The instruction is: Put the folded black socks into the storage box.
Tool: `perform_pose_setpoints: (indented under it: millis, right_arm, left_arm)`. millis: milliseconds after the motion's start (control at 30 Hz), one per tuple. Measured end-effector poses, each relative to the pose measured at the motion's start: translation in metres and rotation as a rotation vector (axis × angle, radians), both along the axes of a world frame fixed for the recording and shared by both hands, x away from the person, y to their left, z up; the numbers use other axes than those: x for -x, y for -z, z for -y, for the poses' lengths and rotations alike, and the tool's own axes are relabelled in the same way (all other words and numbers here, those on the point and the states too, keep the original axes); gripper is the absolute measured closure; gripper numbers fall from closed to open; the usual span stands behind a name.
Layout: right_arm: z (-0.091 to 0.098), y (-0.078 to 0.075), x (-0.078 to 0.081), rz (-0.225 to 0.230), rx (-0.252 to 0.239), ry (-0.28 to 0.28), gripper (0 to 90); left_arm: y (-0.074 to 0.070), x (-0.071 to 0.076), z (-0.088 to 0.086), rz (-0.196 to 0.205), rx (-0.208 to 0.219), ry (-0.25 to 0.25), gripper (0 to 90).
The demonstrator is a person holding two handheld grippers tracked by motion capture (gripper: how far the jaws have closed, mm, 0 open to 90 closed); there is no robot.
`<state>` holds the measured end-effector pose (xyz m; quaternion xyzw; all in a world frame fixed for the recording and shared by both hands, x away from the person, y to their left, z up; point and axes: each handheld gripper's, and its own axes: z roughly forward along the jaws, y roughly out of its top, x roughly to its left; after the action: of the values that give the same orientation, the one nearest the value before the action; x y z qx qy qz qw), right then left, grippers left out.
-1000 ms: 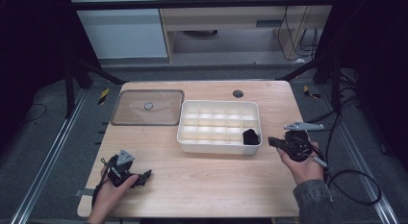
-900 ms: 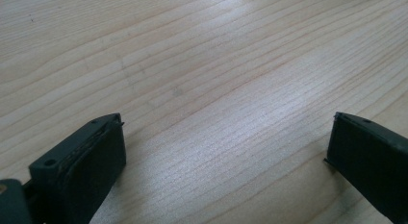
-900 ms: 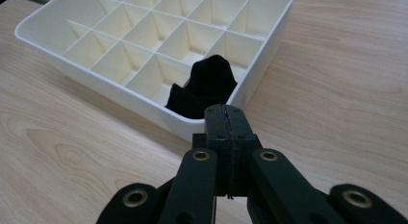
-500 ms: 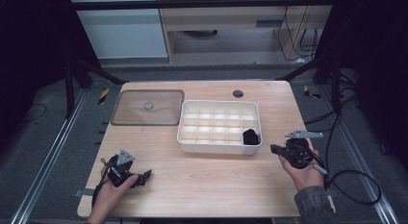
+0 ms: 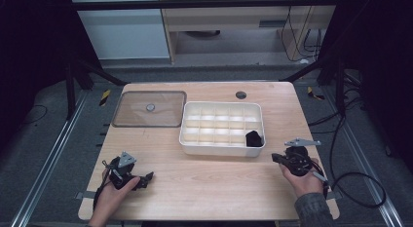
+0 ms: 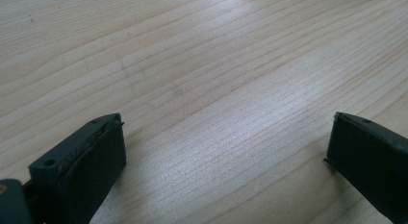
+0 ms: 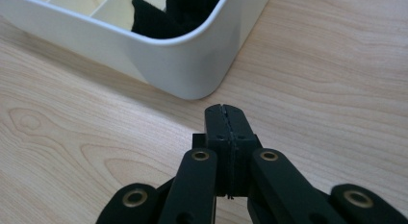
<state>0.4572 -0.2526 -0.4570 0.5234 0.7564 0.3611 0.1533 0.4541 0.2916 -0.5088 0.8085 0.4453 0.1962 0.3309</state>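
Resting low, right gripper (image 7: 225, 111) closed.

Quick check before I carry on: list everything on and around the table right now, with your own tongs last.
Table: one, light wood, centre.
Divided tray: one, white, middle of the table.
Black item: one, in the tray's near right corner compartment.
Clear lid: one, transparent with a small round knob, flat, left of the tray.
Round hole cover: one, dark, far edge of the table.
Left tongs: black, open, empty, near left.
Right tongs: black, shut, empty, right of the tray's corner.
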Motion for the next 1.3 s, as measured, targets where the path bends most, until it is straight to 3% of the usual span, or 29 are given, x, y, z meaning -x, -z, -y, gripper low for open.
perform_pose_setpoints:
  millis: [100, 533, 633, 733, 900, 1300]
  right_arm:
    - [0.000, 0.005, 0.000, -0.007, -0.003, 0.000, 89.5]
    - [-0.003, 0.025, -0.003, -0.016, 0.018, 0.057, 33.6]
    - [-0.003, 0.029, -0.003, -0.014, 0.033, 0.074, 28.5]
    - [-0.003, 0.037, -0.004, 0.002, 0.060, 0.111, 16.8]
    - [-0.004, 0.043, -0.005, 0.007, 0.078, 0.140, 11.5]
    - [-0.014, 0.049, -0.008, 0.026, 0.108, 0.141, 8.5]
  left_arm:
    - [0.000, 0.000, 0.000, 0.000, -0.001, -0.001, 0.0]
    - [0.000, 0.000, 0.000, 0.000, -0.001, -0.002, 0.0]
    - [0.000, 0.000, 0.000, 0.000, -0.001, -0.002, 0.0]
    - [0.000, 0.000, 0.000, 0.000, -0.002, -0.002, 0.0]
    - [0.000, 0.000, 0.000, 0.000, -0.001, -0.002, 0.0]
    - [0.000, 0.000, 0.000, 0.001, 0.001, -0.001, 0.0]
